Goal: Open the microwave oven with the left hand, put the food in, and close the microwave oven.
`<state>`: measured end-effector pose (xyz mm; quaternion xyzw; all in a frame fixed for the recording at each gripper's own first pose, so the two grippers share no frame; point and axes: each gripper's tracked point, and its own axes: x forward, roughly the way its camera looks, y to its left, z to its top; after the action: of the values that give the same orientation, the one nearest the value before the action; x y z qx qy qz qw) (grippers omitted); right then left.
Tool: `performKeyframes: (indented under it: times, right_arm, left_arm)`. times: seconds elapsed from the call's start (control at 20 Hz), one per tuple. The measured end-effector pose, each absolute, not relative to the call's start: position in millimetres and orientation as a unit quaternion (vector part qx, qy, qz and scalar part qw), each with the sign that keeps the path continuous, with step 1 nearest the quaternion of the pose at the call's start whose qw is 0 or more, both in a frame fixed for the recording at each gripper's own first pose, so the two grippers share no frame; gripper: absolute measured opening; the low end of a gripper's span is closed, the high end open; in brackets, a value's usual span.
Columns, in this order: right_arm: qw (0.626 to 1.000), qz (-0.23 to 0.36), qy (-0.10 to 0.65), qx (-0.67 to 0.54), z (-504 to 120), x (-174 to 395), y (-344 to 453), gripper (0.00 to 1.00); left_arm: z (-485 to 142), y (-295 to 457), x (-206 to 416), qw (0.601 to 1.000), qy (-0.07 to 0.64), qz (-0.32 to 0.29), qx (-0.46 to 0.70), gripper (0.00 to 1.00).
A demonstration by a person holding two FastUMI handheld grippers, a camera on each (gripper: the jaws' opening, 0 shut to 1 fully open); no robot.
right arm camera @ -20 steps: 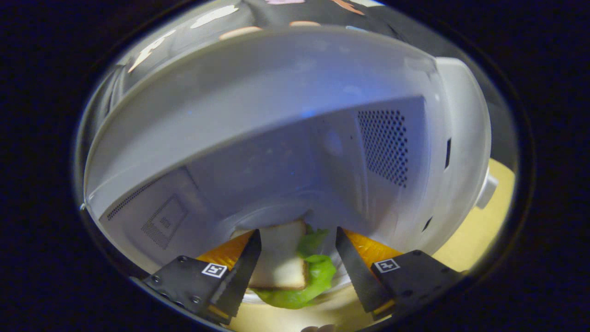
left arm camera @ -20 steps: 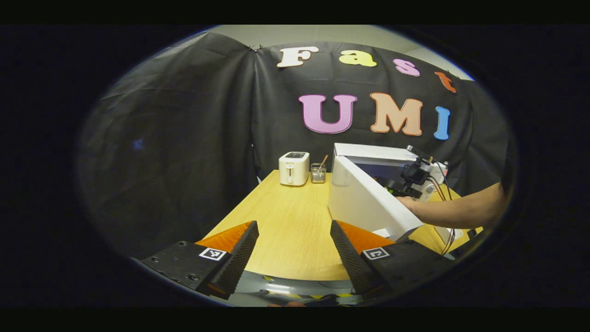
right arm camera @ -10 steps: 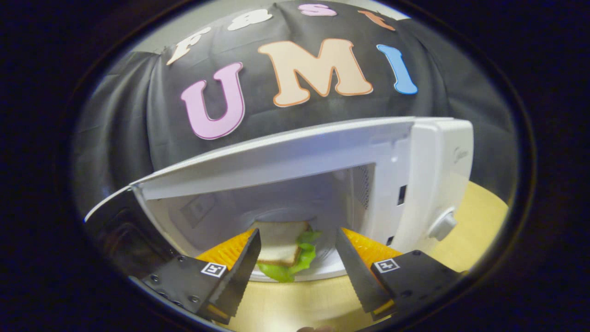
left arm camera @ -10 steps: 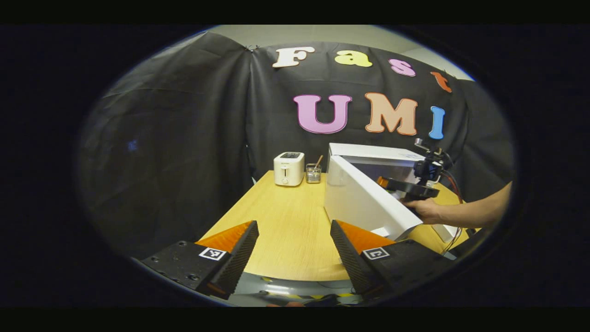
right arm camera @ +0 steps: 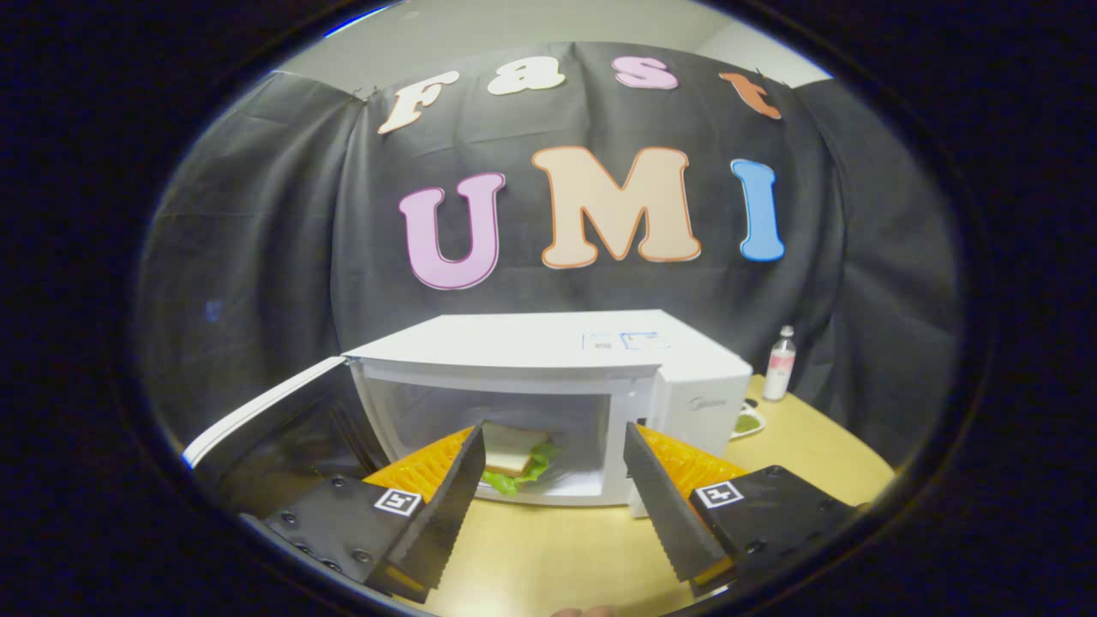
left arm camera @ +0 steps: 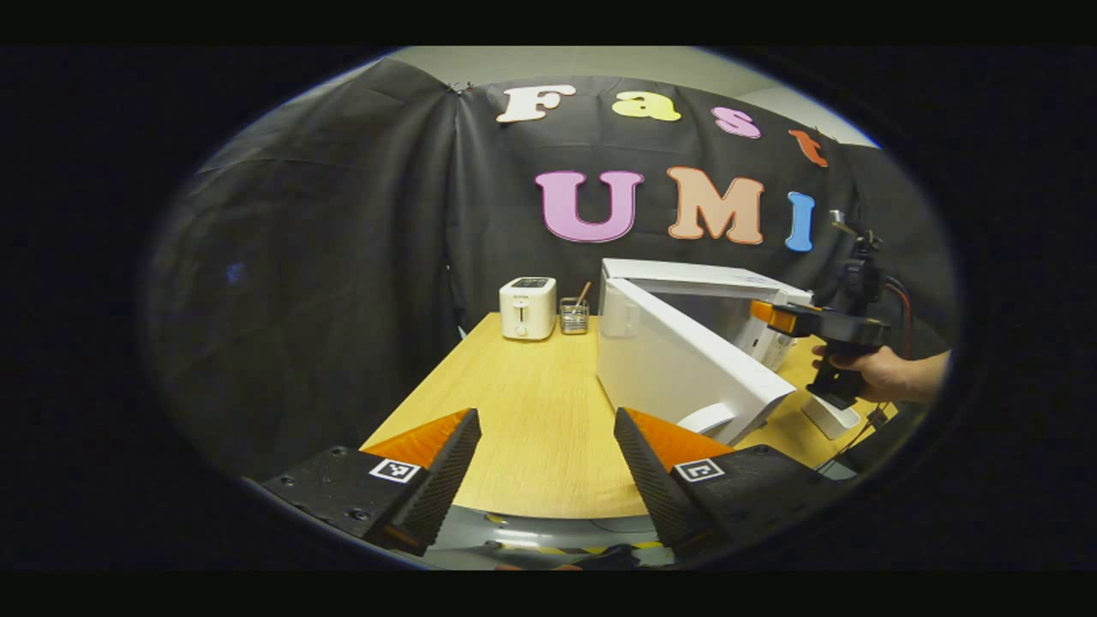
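Withdrawing: right gripper (right arm camera: 548, 493) now clear of microwave oven (right arm camera: 548, 398), jaws apart, empty. Sandwich (right arm camera: 512, 467) sits inside cavity. Door (left arm camera: 686, 364) hangs open over bench (left arm camera: 523, 428). Left gripper (left arm camera: 547, 467) open, idle at near edge; closing remains.

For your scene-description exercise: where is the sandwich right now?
In the right gripper view, the white-bread-and-lettuce sandwich sits inside the open white microwave oven, toward its left.
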<state>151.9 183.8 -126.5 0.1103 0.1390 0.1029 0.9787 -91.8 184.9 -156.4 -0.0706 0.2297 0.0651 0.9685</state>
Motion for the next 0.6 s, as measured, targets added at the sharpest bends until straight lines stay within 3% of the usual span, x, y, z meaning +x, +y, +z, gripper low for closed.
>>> performKeyframes:
  times: [0.1, 0.15, 0.3, 0.45, 0.5, 0.6]
  right_arm:
    - [0.981, 0.107, 0.125, 0.101, -108.8, 137.1, 172.2, 0.91]
    - [0.983, 0.107, 0.117, 0.096, -99.4, 130.4, 165.3, 0.99]
    - [0.986, 0.104, 0.102, 0.078, -82.7, 111.5, 145.5, 0.91]
    - [0.988, 0.093, 0.094, 0.074, -71.0, 97.6, 124.7, 0.99]
    - [0.989, 0.090, 0.089, 0.074, -65.1, 94.6, 119.1, 0.91]
    - [0.990, 0.093, 0.082, 0.067, -57.6, 91.2, 114.6, 0.91]
  left_arm:
    - [-161.7, 187.6, -90.3, 0.970, 0.225, 0.069, -0.061, 0.75]
    - [-166.8, 187.4, -89.3, 0.969, 0.229, 0.072, -0.058, 0.56]
    - [-181.2, 172.7, -87.5, 0.966, 0.243, 0.059, -0.065, 0.00]
    - [-185.8, 159.9, -84.1, 0.968, 0.242, 0.046, -0.051, 0.00]
    - [-188.0, 162.3, -82.8, 0.969, 0.238, 0.050, -0.038, 0.02]
    - [-195.2, 147.1, -79.9, 0.970, 0.241, 0.032, -0.026, 0.01]
